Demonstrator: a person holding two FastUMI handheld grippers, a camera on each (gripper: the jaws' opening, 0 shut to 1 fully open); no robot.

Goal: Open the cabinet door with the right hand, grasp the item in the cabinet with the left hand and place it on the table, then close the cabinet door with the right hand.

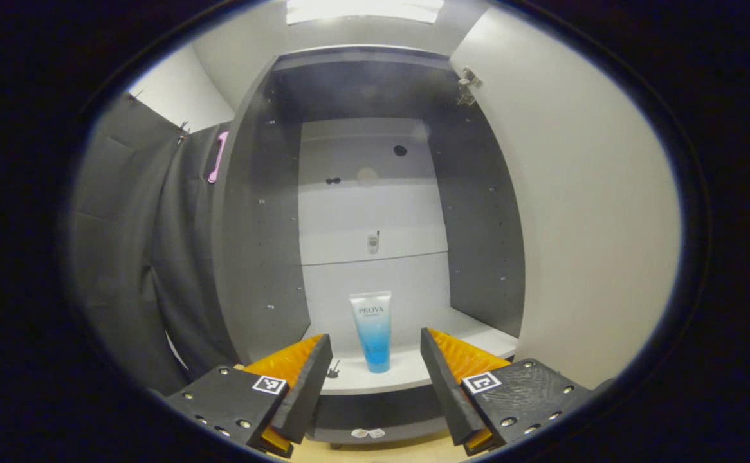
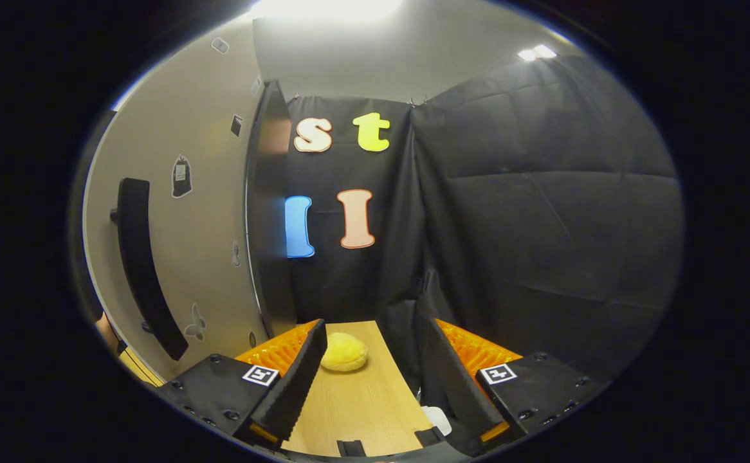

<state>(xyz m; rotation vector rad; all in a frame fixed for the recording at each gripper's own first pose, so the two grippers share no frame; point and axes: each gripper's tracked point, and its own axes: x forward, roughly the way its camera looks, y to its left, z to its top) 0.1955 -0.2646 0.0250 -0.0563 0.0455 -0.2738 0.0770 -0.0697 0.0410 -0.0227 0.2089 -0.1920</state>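
In the left gripper view the cabinet (image 1: 265, 212) stands open, its white door (image 1: 594, 218) swung out to the right. A white-and-blue tube (image 1: 372, 330) stands upright, cap down, on the cabinet's bottom shelf (image 1: 407, 376). My left gripper (image 1: 375, 373) is open, just in front of the shelf, with the tube farther in, between its fingers' lines and untouched. In the right gripper view my right gripper (image 2: 372, 366) is open over the wooden table (image 2: 356, 405), holding nothing. The door's outer face (image 2: 201, 231) with its long dark handle (image 2: 146, 270) stands to its left.
A yellow rounded object (image 2: 344, 352) lies on the table ahead of the right gripper. Black cloth walls (image 2: 542, 212) close the right side and back. The cabinet's back panel (image 1: 375, 212) is white with small holes and a small fitting.
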